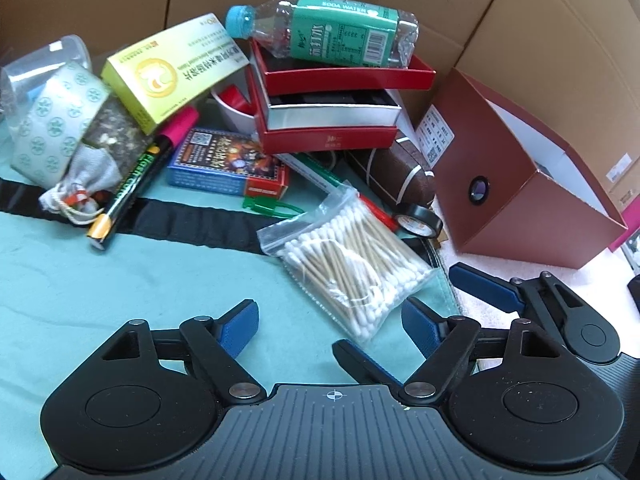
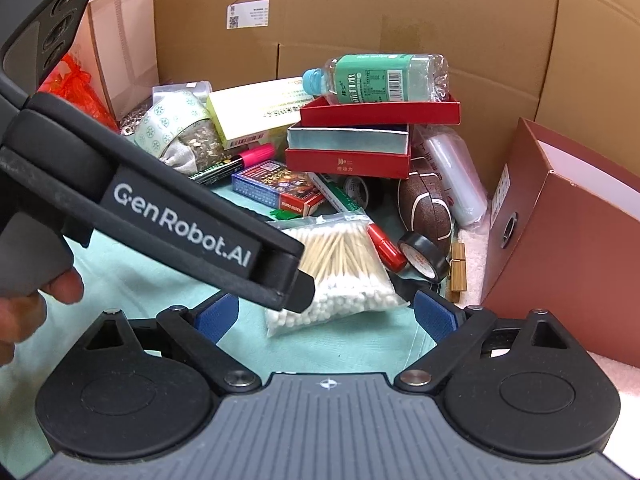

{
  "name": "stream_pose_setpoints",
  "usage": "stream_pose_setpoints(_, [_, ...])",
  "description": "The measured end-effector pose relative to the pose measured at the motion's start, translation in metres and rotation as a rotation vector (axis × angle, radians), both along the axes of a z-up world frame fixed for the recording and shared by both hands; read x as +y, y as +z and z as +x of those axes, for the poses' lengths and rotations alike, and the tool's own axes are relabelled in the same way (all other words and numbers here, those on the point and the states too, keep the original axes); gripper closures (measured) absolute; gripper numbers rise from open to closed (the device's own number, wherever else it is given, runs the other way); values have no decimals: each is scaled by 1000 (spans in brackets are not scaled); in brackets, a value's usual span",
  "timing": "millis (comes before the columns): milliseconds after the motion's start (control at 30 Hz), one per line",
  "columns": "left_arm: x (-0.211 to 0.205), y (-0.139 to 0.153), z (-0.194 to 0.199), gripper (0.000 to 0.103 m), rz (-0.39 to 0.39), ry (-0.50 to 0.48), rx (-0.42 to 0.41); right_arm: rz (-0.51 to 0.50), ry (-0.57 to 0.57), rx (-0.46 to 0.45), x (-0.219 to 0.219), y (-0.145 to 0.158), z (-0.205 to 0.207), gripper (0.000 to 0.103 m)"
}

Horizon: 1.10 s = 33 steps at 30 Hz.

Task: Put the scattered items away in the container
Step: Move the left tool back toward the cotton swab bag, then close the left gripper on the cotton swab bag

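Left tongs point(image 1: 328, 320): spread apart, empty, low over the green cloth point(image 1: 120, 280), likely lining up a pick.
Right tongs point(image 2: 328, 316): spread apart, empty, alongside.
Bag of cotton swabs point(image 1: 352, 268): flat, just ahead of both tongs; easiest first grab.
Tape roll point(image 2: 422, 256): just past the swabs.
Pile beyond: bottle point(image 1: 328, 32) resting on stacked red boxes point(image 1: 332, 108).
Container point(image 1: 532, 200): ahead-right, open, empty as far as visible.

Teal cloth point(image 1: 120, 280) with black bands — green-labelled bottle point(image 1: 328, 32), red boxes point(image 1: 328, 136), brown container point(image 1: 520, 200).
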State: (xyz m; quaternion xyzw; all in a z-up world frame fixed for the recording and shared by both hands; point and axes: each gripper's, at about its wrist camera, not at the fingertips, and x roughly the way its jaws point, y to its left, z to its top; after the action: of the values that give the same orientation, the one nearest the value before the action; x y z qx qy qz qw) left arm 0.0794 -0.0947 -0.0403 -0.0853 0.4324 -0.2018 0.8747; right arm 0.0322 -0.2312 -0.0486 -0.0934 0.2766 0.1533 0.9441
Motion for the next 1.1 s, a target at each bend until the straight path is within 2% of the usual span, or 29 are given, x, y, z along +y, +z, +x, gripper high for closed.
stream_pose_setpoints(167, [-6, -4, 12, 18, -10, -1, 15, 11, -2, 10, -1, -1, 11, 7])
stream_pose_setpoints(333, [-9, -4, 20, 22, -9, -16, 9, 26, 1, 31, -1, -4, 20, 18])
stream_pose_setpoints(500, [-9, -4, 23, 32, -15, -34, 2, 44, 9, 53, -2, -7, 23, 25])
stream_pose_setpoints(567, [-9, -4, 23, 43, -15, -42, 1, 38, 10, 56, -1, -7, 23, 27])
stream_pose_setpoints(633, [-9, -3, 22, 46, -11, -46, -3, 38, 11, 66, 0, -7, 22, 30])
stream_pose_setpoints(733, [-6, -1, 17, 50, -9, -55, -5, 37, 13, 80, 2, -5, 17, 32])
stream_pose_setpoints(1100, [8, 3, -22, 54, 9, -79, -11, 45, 50, 135, 10, 3, -26, 33])
